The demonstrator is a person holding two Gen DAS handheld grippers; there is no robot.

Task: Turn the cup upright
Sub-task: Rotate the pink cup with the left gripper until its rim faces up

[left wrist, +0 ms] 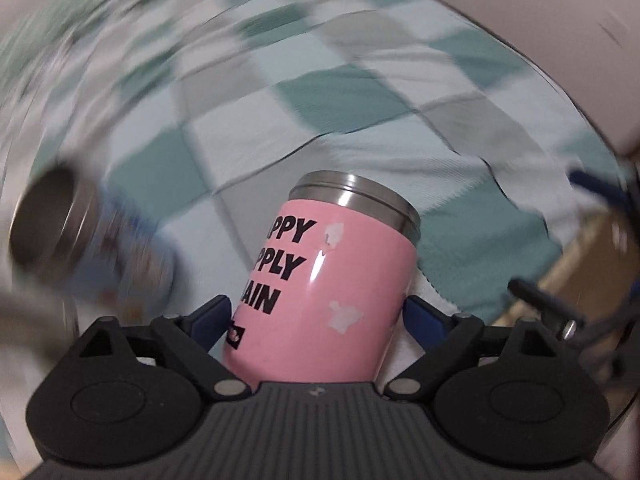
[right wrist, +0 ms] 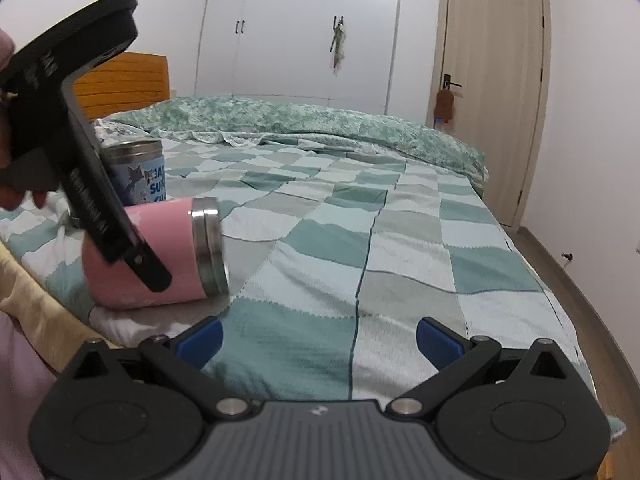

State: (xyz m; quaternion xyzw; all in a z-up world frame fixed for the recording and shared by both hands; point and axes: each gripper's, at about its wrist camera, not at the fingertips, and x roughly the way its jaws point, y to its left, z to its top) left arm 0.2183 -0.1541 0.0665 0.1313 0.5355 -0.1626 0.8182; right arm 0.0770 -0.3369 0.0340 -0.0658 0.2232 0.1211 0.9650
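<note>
Two blue fingers (left wrist: 212,318) of the left gripper (left wrist: 316,316) clamp the pink cup (left wrist: 320,292) by its sides, one pad on each flank. In the left wrist view the cup's steel rim (left wrist: 354,200) points away from the camera, and black lettering runs down its wall. The right wrist view shows the same cup (right wrist: 160,256) lying nearly on its side at the near left of the bed (right wrist: 400,248), its rim (right wrist: 210,246) facing right and the body tilted slightly, low over the checked blanket; whether it touches the cloth is unclear. The left gripper's black body (right wrist: 80,152) crosses over it from above.

The right gripper (right wrist: 318,340) is released, its fingers (right wrist: 438,340) spread wide with only blanket between them, near the bed's near edge.

Just beyond the pink cup stands a blue cup (right wrist: 138,172), upright, steel rim on top. In the left wrist view it appears blurred at far left (left wrist: 80,240).

A green quilt (right wrist: 320,120) lies across the far end of the bed. Behind it are a white wardrobe (right wrist: 300,28) and, to the right, a wooden door (right wrist: 492,80).
</note>
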